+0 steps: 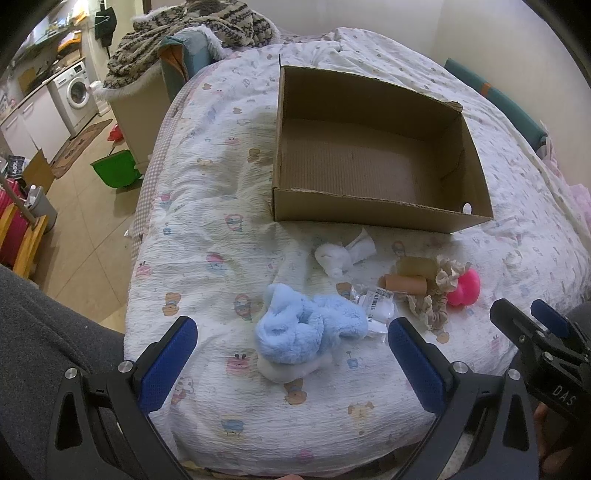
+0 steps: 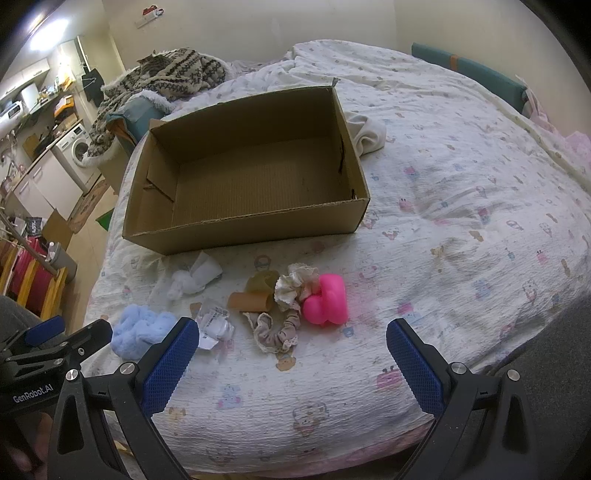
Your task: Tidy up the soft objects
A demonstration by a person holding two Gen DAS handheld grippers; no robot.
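Observation:
An empty cardboard box (image 1: 373, 147) (image 2: 247, 177) stands open on the bed. In front of it lie a fluffy blue cloth (image 1: 306, 332) (image 2: 138, 330), a white knotted cloth (image 1: 341, 254) (image 2: 192, 278), a plastic-wrapped white item (image 1: 376, 306) (image 2: 216, 325), a tan roll (image 1: 406, 282) (image 2: 251, 301), cream and beige scrunchies (image 1: 436, 295) (image 2: 284, 314) and a pink soft toy (image 1: 465, 288) (image 2: 328, 299). My left gripper (image 1: 291, 354) is open and empty just short of the blue cloth. My right gripper (image 2: 293, 354) is open and empty near the scrunchies.
The bed has a white patterned cover (image 1: 207, 206) (image 2: 461, 206). A cream cloth (image 2: 369, 134) lies behind the box. A knitted blanket (image 1: 192, 33) is piled at the bed's far left. On the floor to the left stand a green bin (image 1: 114, 170) and a washing machine (image 1: 75, 90).

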